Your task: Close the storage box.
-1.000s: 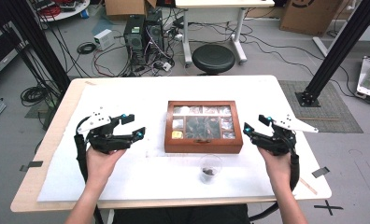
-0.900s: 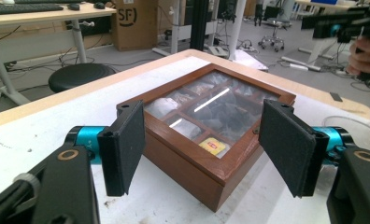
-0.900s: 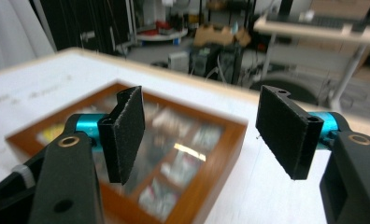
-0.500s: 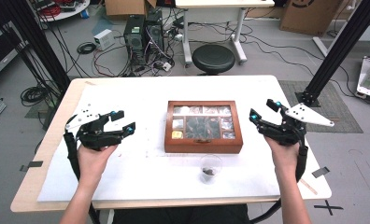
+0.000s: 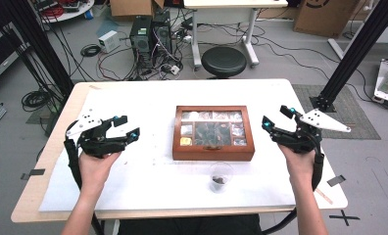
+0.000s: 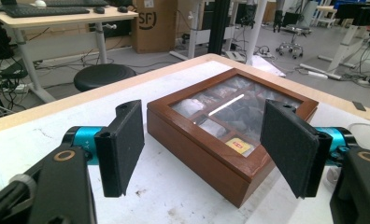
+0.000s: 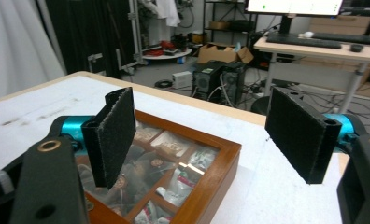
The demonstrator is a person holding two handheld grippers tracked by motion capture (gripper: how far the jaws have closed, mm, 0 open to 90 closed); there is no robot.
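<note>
A closed wooden box with a glass lid sits at the middle of the white surface, its compartments holding small packets, perhaps tea bags. The left gripper hangs to the left of the box, well apart from it, its fingers wide and empty. The right gripper hangs to the right of the box; its fingers have just been opening and stand wide, nothing between them. A small clear cup stands just near of the box.
</note>
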